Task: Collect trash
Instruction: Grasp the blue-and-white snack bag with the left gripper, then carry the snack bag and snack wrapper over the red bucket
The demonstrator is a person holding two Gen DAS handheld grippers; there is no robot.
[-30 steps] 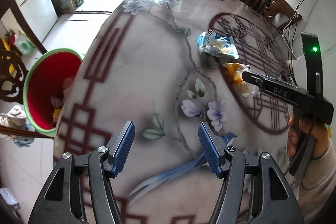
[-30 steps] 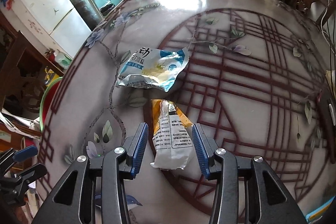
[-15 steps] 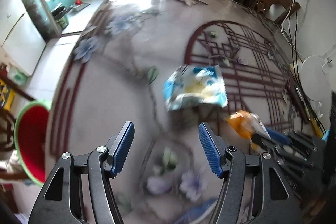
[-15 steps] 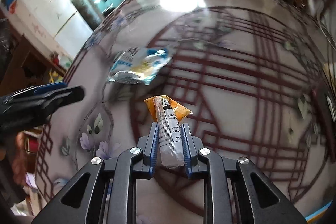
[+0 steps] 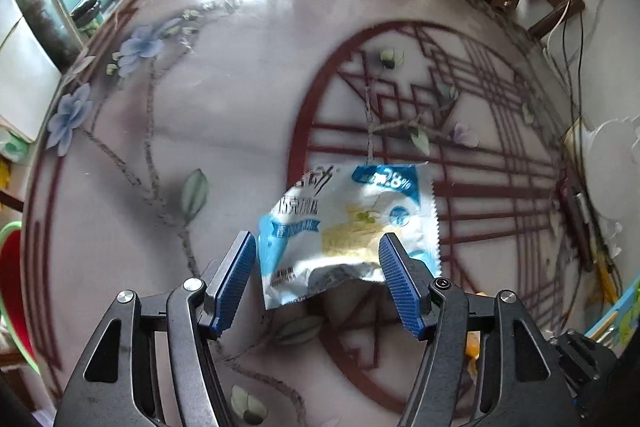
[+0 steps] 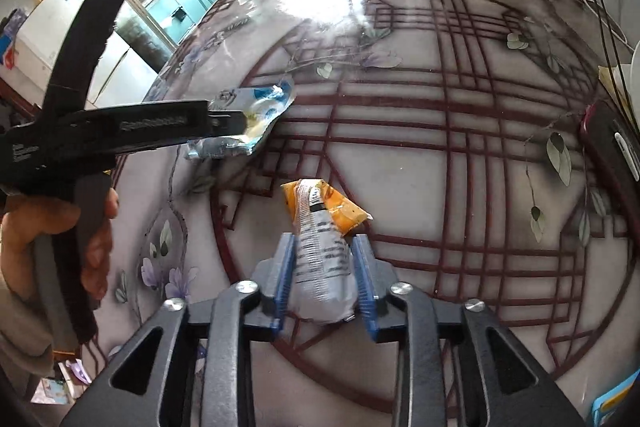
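Left gripper (image 5: 316, 267) pitched steeply down, jaws wide apart, blue pads (image 5: 234, 277) clear on both sides with nothing pressed between them; seen side-on from the right wrist view (image 6: 224, 119), it's carried by the person's left hand (image 6: 56, 243) wrapped round the grip. Right gripper (image 6: 322, 271) also angled steeply down, jaws narrow and opening, pads (image 6: 282, 275) against what sits between them.

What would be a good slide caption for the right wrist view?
Right gripper, jaws opening, around an orange-and-white wrapper as the left gripper reaches a blue wrapper.
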